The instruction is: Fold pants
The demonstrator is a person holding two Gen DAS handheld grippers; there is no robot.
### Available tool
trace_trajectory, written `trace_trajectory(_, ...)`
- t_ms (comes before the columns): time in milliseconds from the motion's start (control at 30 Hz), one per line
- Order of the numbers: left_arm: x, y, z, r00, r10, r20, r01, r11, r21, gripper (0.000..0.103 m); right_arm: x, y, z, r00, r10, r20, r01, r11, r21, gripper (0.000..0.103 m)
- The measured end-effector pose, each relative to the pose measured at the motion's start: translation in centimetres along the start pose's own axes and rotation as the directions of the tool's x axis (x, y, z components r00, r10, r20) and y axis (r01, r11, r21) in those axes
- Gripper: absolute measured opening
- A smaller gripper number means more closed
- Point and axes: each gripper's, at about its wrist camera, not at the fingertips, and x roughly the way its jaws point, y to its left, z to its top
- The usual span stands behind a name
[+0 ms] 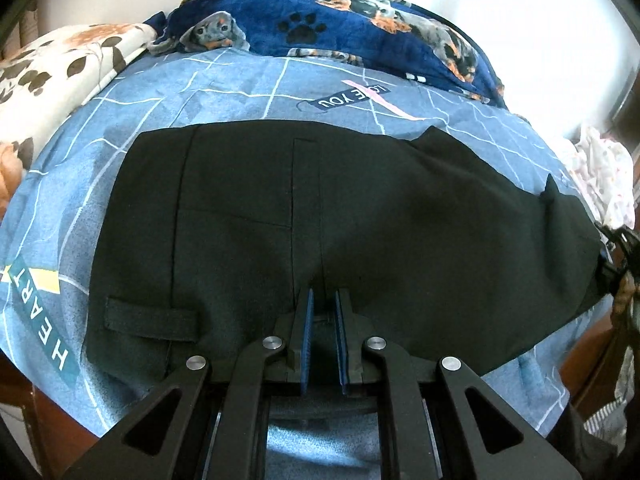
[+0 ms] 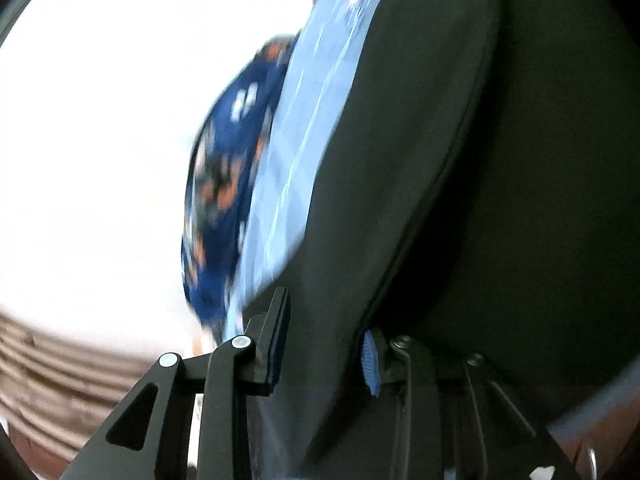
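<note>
Black pants (image 1: pixel 320 216) lie spread on a bed, waistband with a belt loop (image 1: pixel 150 319) at the near left. My left gripper (image 1: pixel 323 300) sits at the pants' near edge, its blue-padded jaws nearly together on a pinch of the black cloth. In the right wrist view, which is tilted and blurred, the pants (image 2: pixel 460 200) fill the right side. My right gripper (image 2: pixel 326 328) has its jaws a cloth's fold apart with black fabric running between them.
The bed has a blue sheet (image 1: pixel 240 88) with white lines and words. A navy dog-print blanket (image 1: pixel 340 20) lies at the far edge, a floral cloth (image 1: pixel 52 80) at the left, white clothes (image 1: pixel 600 176) at the right. Brown wood (image 1: pixel 24 400) shows at the bed's near corners.
</note>
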Motion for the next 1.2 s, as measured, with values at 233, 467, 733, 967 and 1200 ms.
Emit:
trace_trajectory(233,0.2,-0.4,0.1,1.0,0.021,-0.003,-0.021,1.0,0.009,0.012,-2.6,-3.1,8.2,0.992,-0.059,0.112,0.051,0.996,0.067,0.006)
trace_trajectory(467,0.2,-0.3,0.0,1.0,0.024,-0.009,-0.024,1.0,-0.004,0.012,-6.5,-1.3,8.2,0.986,-0.101,0.134,0.106,0.994,-0.036,0.004)
trace_trajectory(733,0.2,-0.3,0.0,1.0,0.019,-0.001,-0.019,1.0,0.001,0.012,-11.8,-5.8,5.4,0.983,-0.13,0.128,0.127,0.991,0.035,0.004)
trace_trajectory(967,0.2,-0.3,0.0,1.0,0.022,0.002,-0.022,1.0,0.008,0.012,-12.3,-8.7,4.1,0.986,-0.094,0.138,0.079,0.991,0.112,0.003)
trace_trajectory(1200,0.2,-0.5,0.0,1.0,0.01,0.006,-0.01,1.0,-0.006,0.012,-13.3,-9.9,4.5,0.987,-0.062,0.146,0.035,0.982,0.185,0.003)
